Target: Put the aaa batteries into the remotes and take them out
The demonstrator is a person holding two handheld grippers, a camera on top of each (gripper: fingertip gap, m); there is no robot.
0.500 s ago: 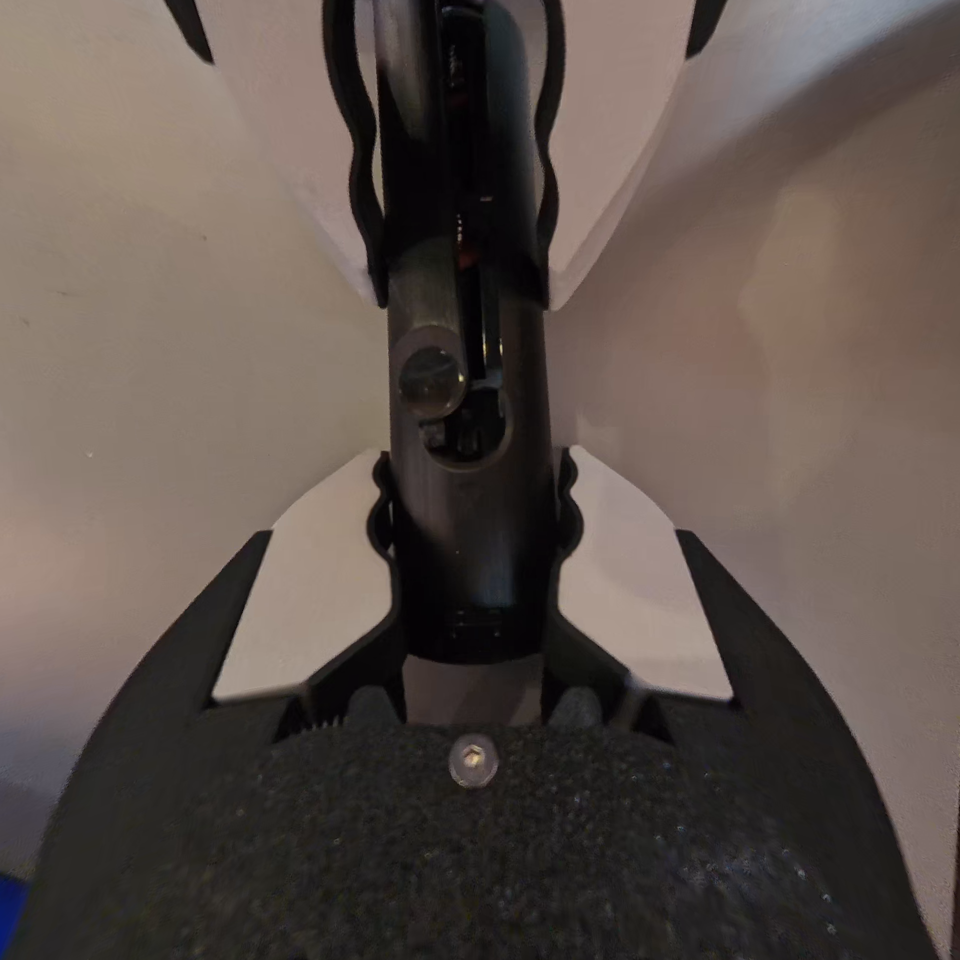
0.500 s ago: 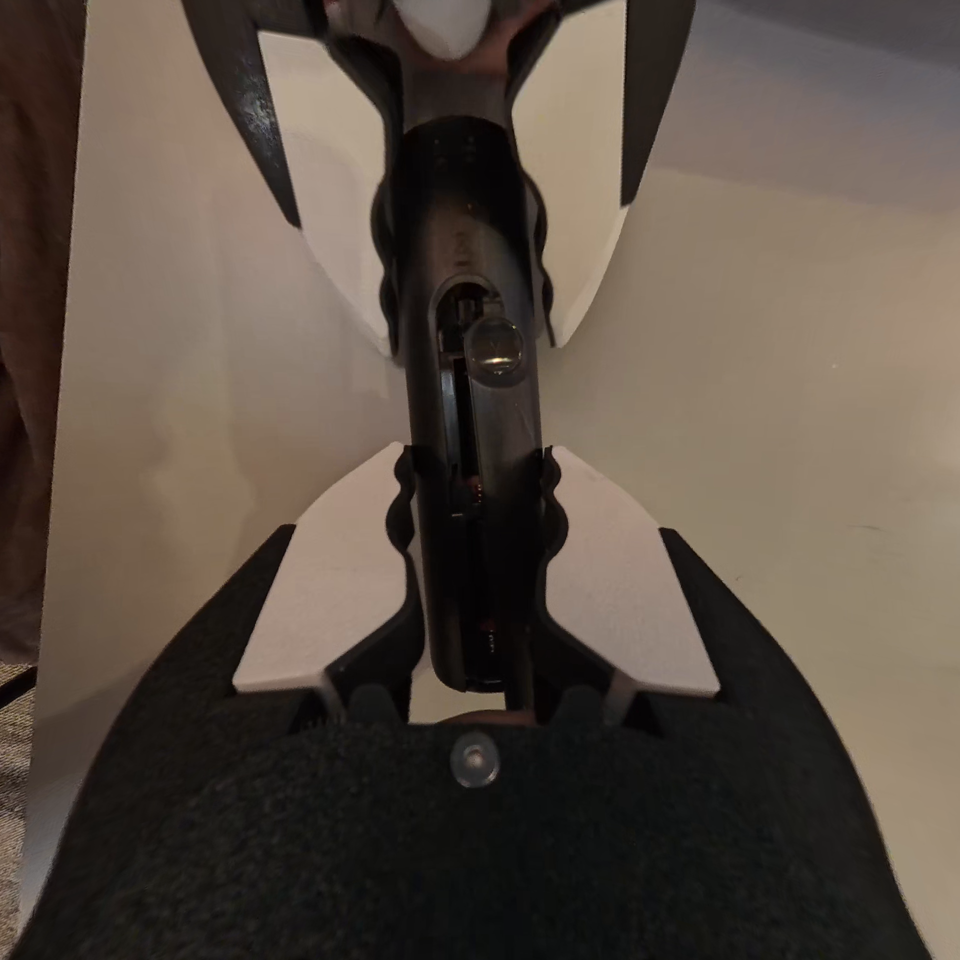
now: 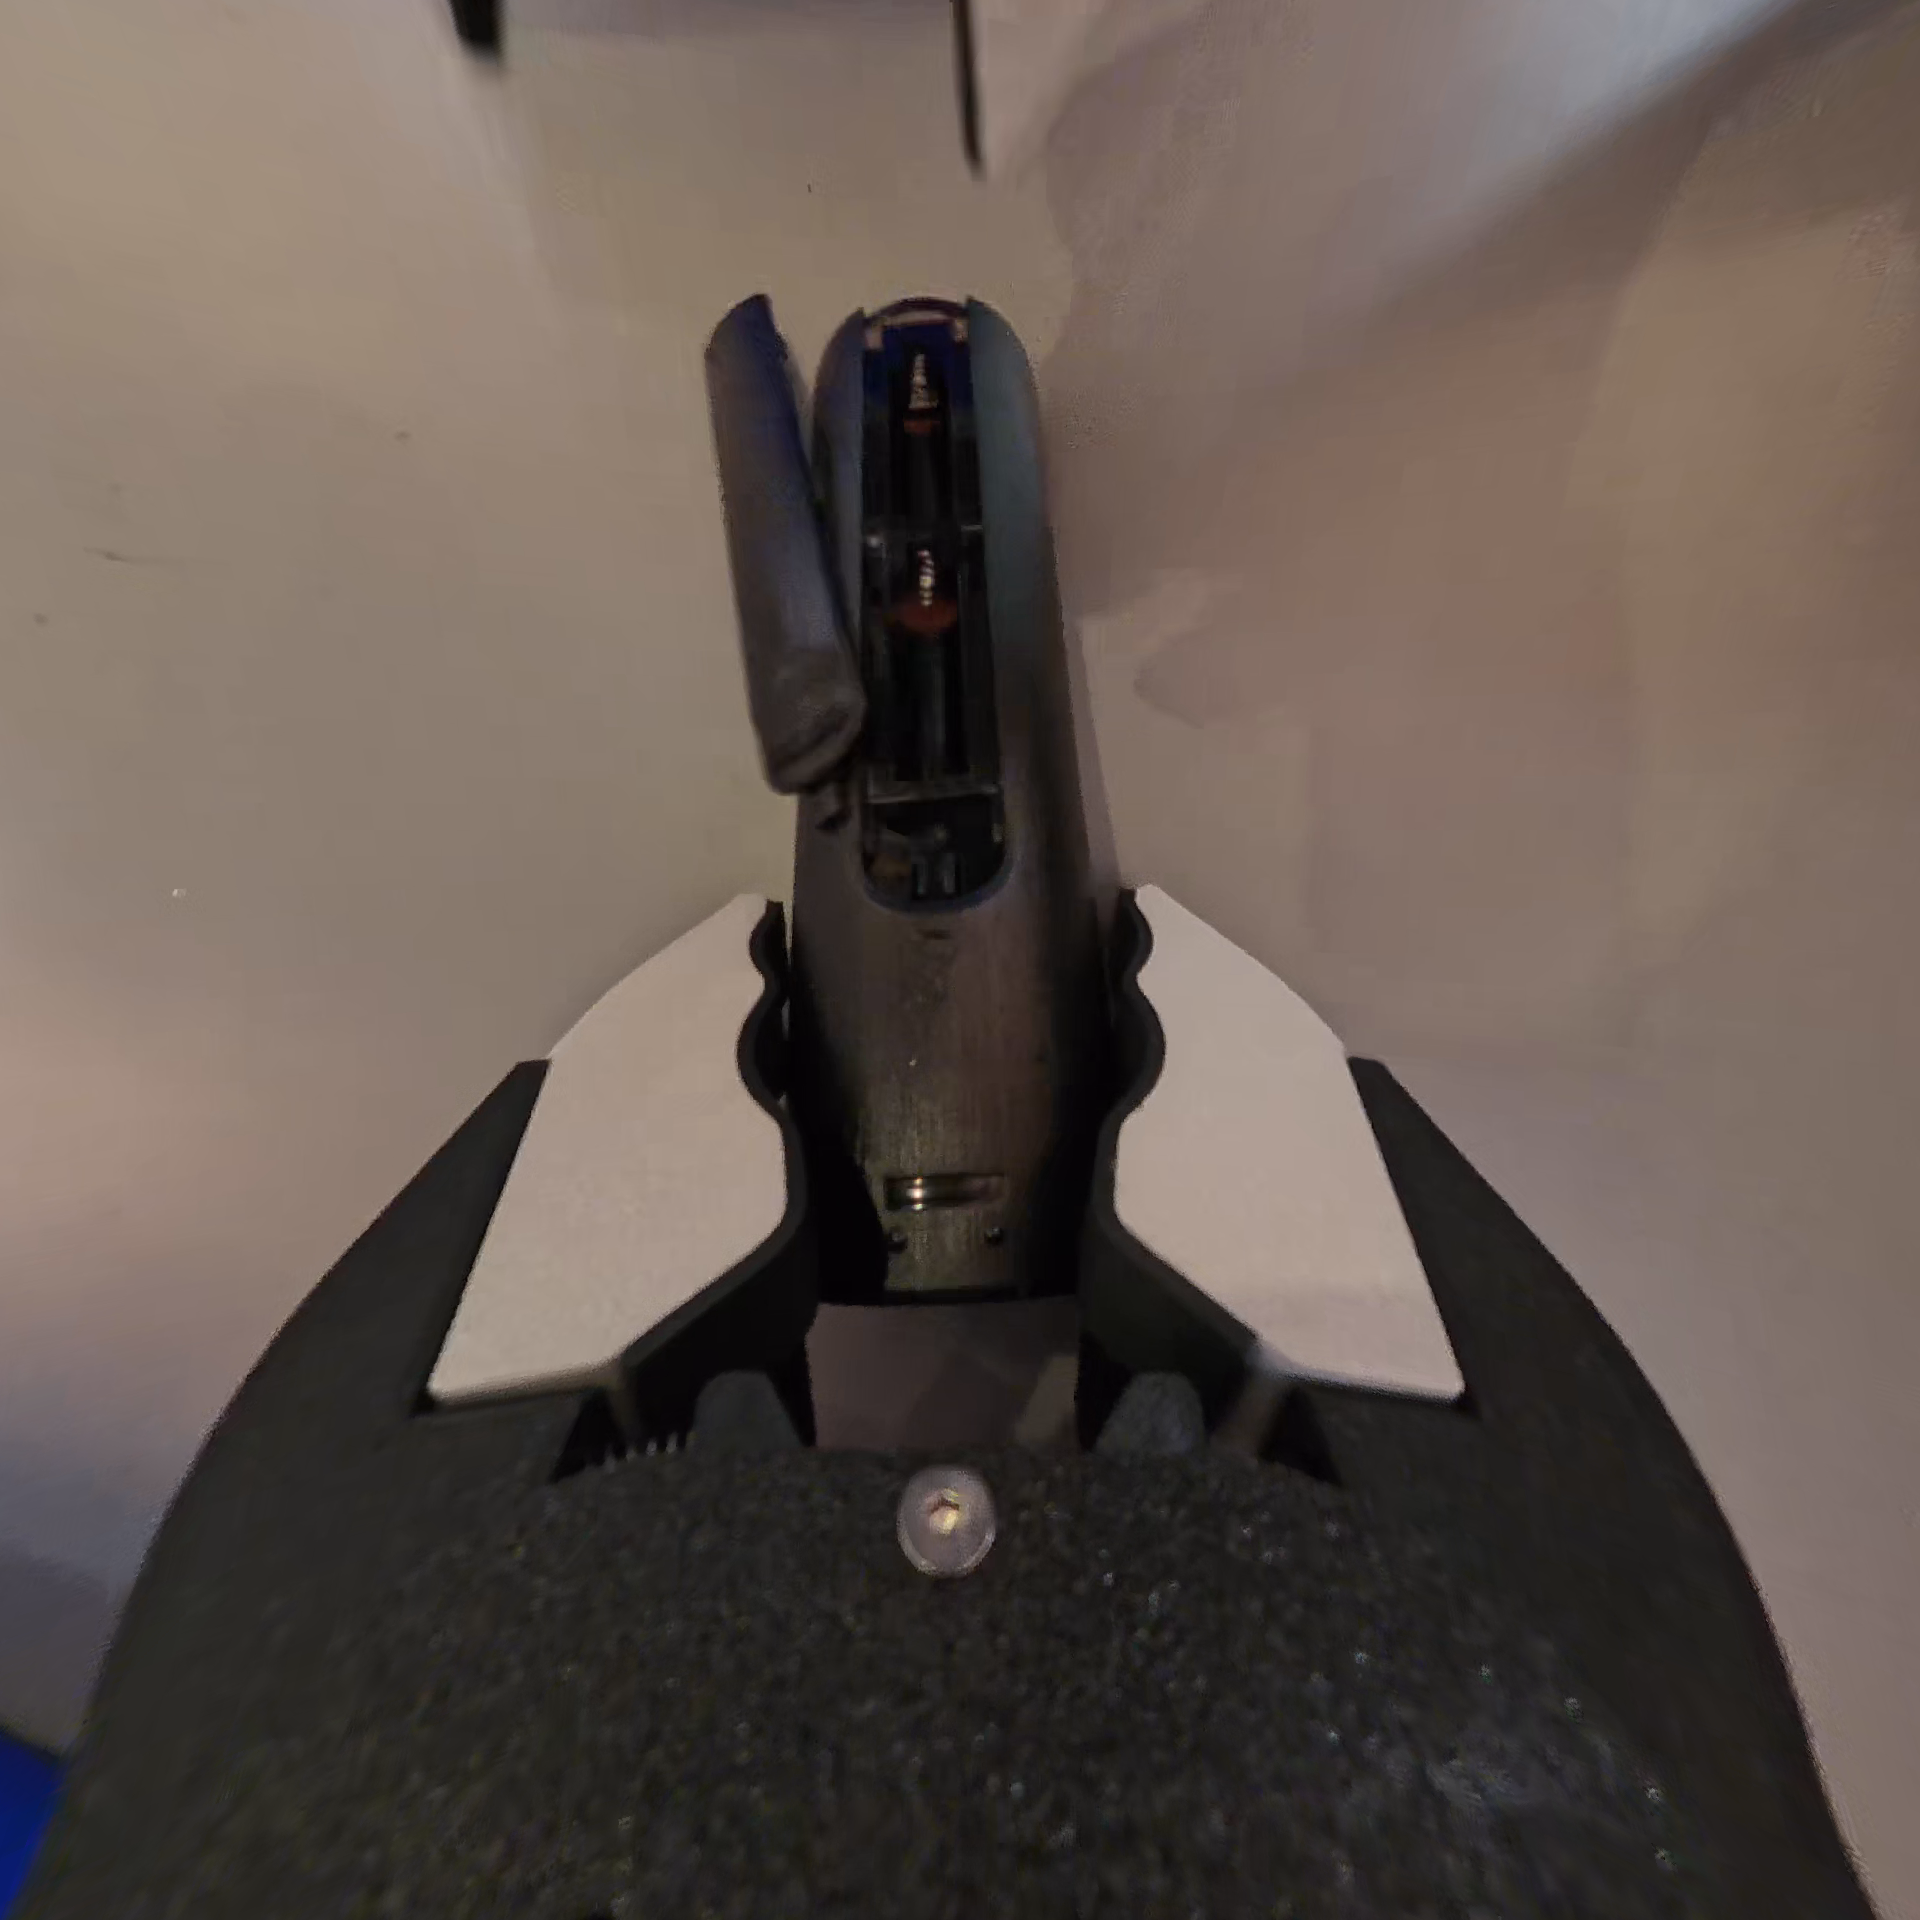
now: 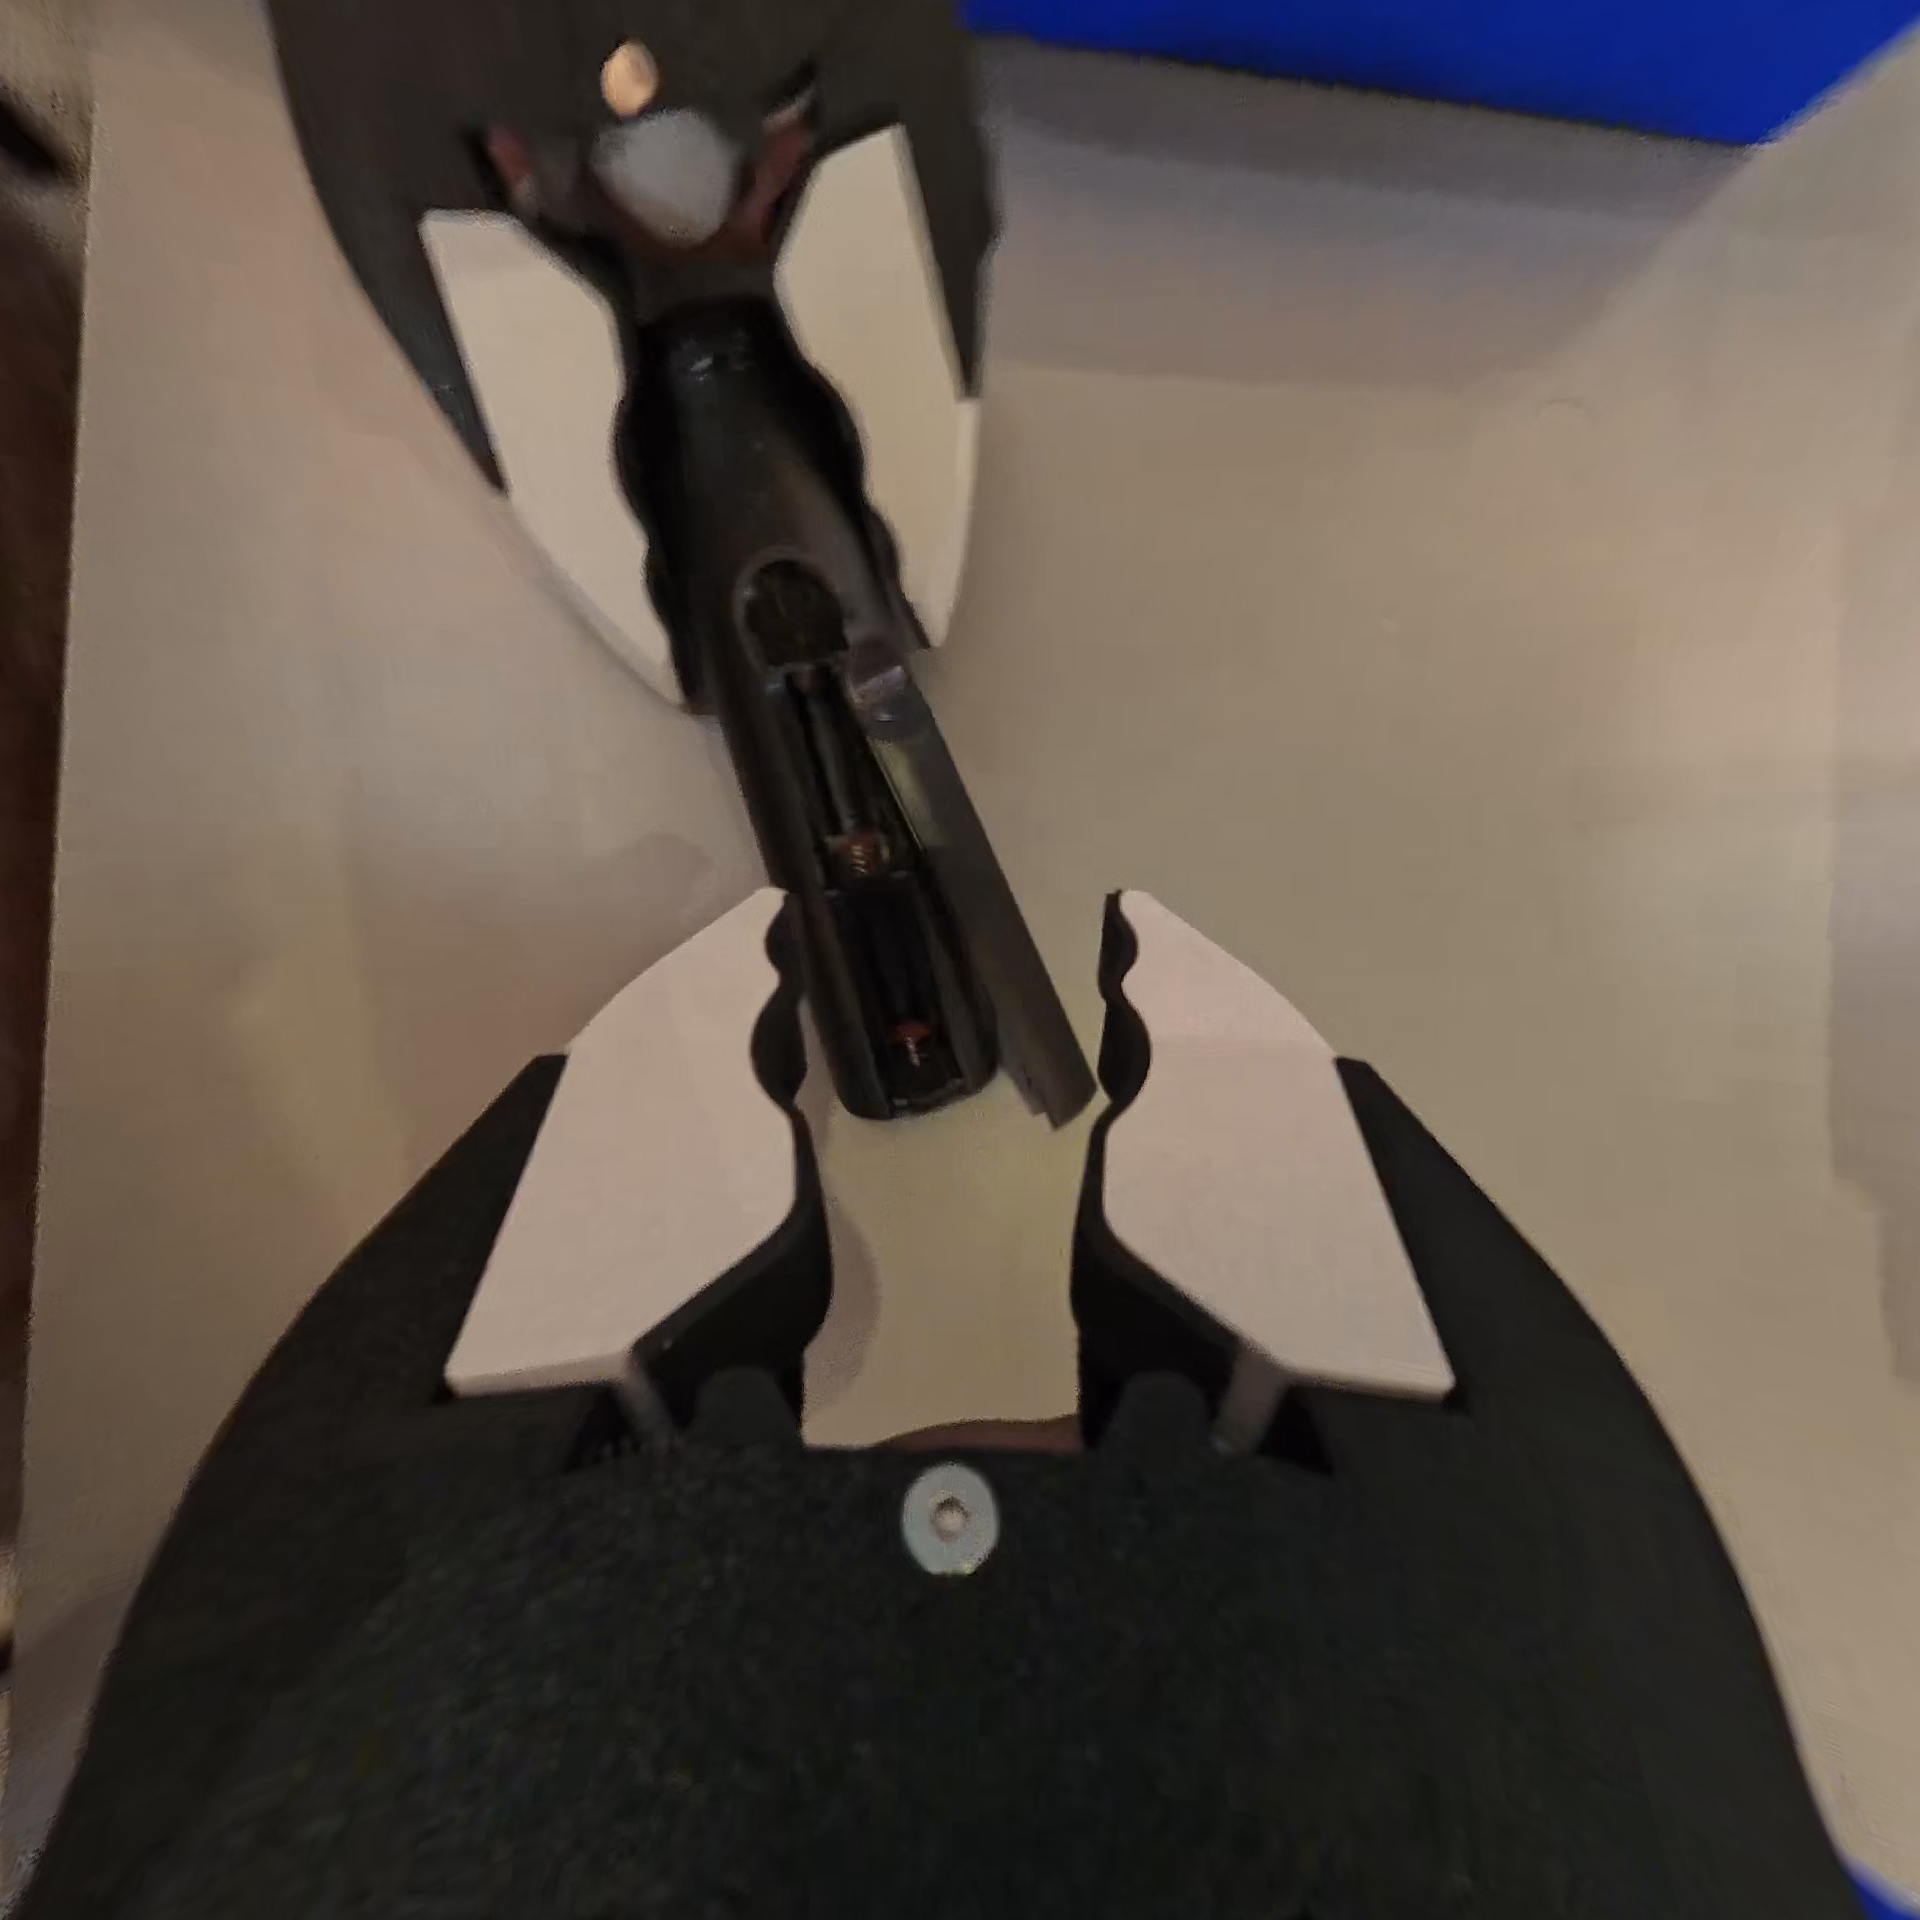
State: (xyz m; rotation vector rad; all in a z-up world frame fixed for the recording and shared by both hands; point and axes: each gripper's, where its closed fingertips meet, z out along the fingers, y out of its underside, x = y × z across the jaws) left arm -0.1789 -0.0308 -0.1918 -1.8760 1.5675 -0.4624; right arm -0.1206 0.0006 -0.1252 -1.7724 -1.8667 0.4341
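Note:
A slim dark remote (image 3: 935, 1060) lies back-up between both grippers. Its battery compartment is uncovered, and batteries (image 3: 925, 582) sit in line inside it. The loose dark cover (image 3: 779, 540) leans along the compartment's left side. My left gripper (image 3: 951, 909) is shut on the remote's near end. In the right wrist view, my right gripper (image 4: 945, 904) is open. The remote's (image 4: 748, 468) far end and the cover (image 4: 966, 883) lie between its fingertips, and I cannot tell whether they touch it. A battery (image 4: 894, 987) shows there. The left gripper (image 4: 805, 655) shows at the top, gripping the remote.
The remote lies over a white tabletop (image 3: 312, 727). A blue object shows at the upper right of the right wrist view (image 4: 1455, 62) and at the lower left corner of the left wrist view (image 3: 21, 1787). A brown surface (image 4: 31, 727) borders the table's left edge. Some 10 centimeters of space lies between my two pairs of fingers.
My right gripper has opened, let go of the remote and drawn back. The cover has come off the compartment and now lies beside it. The left gripper still holds the remote.

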